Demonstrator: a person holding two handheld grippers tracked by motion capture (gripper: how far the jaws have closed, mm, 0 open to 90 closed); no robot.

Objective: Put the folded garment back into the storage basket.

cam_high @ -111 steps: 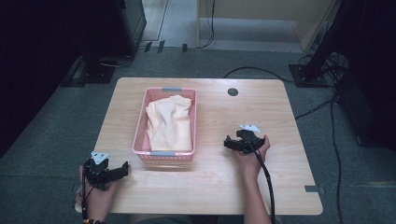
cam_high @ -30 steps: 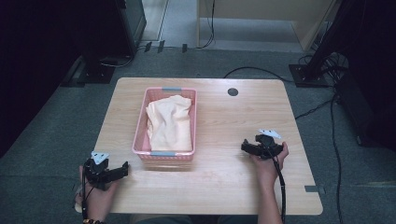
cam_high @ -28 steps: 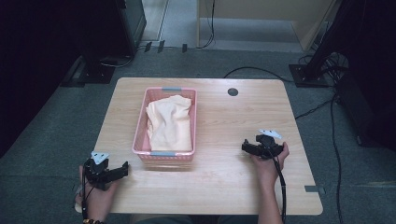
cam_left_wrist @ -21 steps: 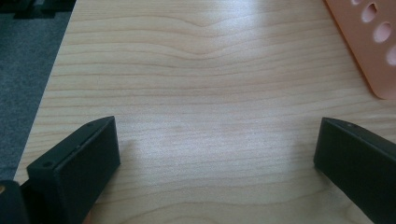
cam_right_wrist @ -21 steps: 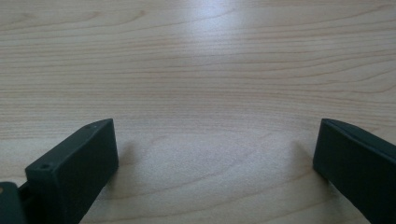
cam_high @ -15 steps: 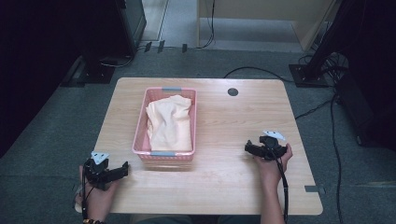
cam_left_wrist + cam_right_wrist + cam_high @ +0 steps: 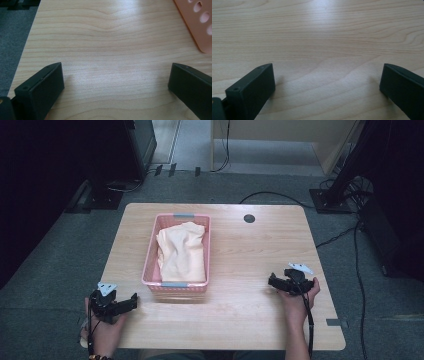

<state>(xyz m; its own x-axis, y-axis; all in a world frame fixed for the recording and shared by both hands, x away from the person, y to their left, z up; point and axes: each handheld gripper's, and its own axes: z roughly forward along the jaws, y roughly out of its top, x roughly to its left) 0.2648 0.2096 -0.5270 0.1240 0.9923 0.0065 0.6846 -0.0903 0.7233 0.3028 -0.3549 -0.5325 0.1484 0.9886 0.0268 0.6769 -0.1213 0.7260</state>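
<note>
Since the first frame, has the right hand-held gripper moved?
Yes. In the high view the right hand-held gripper has drawn back from the pink basket, toward the table's right edge and the person's side. Its jaws stand open and empty.

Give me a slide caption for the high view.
Two open grippers, left and right, flank a pink basket holding cream cloth.

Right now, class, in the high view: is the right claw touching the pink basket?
No: the right claw rests on bare table, well apart from the pink basket.
</note>
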